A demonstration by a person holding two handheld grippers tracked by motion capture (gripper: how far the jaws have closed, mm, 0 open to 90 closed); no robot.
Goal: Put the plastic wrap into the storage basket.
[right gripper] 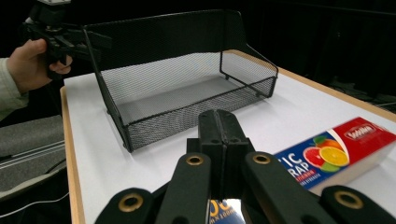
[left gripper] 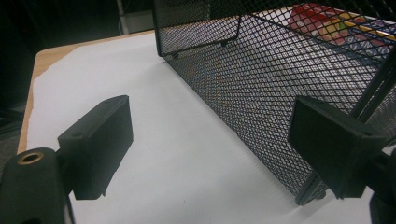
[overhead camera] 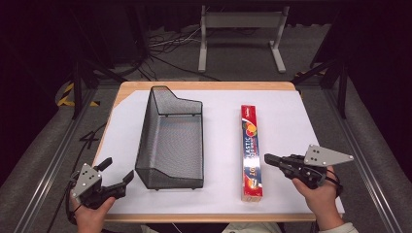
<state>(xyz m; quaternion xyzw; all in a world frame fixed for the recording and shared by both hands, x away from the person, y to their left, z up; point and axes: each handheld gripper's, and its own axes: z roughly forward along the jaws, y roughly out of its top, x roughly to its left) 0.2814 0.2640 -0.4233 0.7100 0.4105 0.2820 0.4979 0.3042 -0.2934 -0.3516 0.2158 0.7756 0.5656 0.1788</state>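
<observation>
Overhead, a wooden worktop (overhead camera: 204, 86) covered with a white sheet (overhead camera: 286, 121) carries 2 things: a black wire-mesh basket (overhead camera: 171, 141) on the left half and a long red box of plastic wrap (overhead camera: 251, 151) lying flat to its right, the 2 apart. The person's left gripper (overhead camera: 115, 171) is at the near left corner of the worktop, just beside the basket's near left corner, its jaws spread wide and holding nothing. In the left gripper view the mesh wall (left gripper: 261, 98) runs close along the right jaw, not touching as far as can be seen. The right gripper (overhead camera: 267, 158) is at the near right, its jaws pressed together and empty, the tips just beside the box's right edge. In the right gripper view the box (right gripper: 336, 156) lies under and beyond the closed jaws, with the basket (right gripper: 187, 88) farther off.
</observation>
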